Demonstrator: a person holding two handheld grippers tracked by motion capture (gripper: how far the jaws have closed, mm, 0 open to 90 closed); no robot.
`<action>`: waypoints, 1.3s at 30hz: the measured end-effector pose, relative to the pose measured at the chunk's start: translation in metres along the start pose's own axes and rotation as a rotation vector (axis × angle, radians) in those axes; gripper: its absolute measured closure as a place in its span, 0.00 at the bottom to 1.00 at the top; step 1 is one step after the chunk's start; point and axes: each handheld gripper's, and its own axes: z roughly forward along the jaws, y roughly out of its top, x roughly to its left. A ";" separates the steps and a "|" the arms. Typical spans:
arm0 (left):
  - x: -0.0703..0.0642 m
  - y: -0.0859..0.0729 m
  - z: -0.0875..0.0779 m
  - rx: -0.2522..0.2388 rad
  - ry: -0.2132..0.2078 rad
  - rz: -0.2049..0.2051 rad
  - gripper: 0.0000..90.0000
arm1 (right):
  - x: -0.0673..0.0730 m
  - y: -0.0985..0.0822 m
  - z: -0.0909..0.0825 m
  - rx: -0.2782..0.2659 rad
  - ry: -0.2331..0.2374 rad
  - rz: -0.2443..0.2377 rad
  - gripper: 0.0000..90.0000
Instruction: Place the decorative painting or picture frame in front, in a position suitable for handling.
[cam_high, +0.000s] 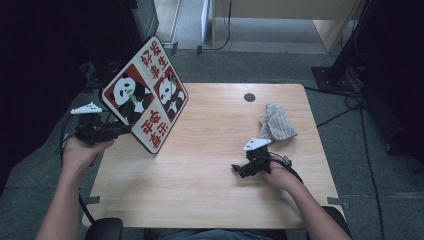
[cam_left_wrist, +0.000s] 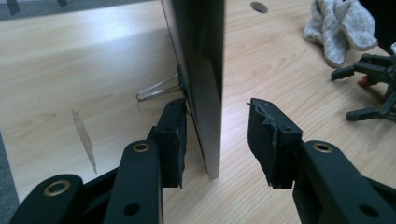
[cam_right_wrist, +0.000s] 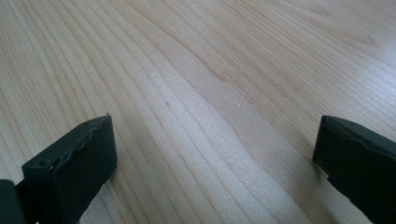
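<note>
The left gripper (cam_left_wrist: 217, 135) straddles the lower edge of the panda sign board (cam_high: 145, 92), which stands tilted at the table's (cam_high: 210, 190) left edge. One pad lies against the board's back; the other stands clear of its face, so the jaws do not yet pinch it. Close fully before lifting further, or the board may pivot on its wire stand (cam_left_wrist: 156, 88). The right gripper (cam_high: 250, 167) rests spread near the right edge, beside the grey cloth (cam_high: 276, 123); keep it clear.
</note>
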 end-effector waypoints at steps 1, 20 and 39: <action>0.000 0.003 -0.001 0.000 0.002 0.003 0.64 | 0.000 0.000 0.000 -0.001 0.000 0.000 0.00; 0.013 0.075 -0.017 0.044 0.017 0.006 0.63 | 0.001 0.000 0.000 -0.003 -0.005 0.000 0.00; 0.031 0.142 -0.005 0.114 0.009 0.002 0.61 | 0.001 0.000 0.000 -0.001 -0.005 -0.001 0.00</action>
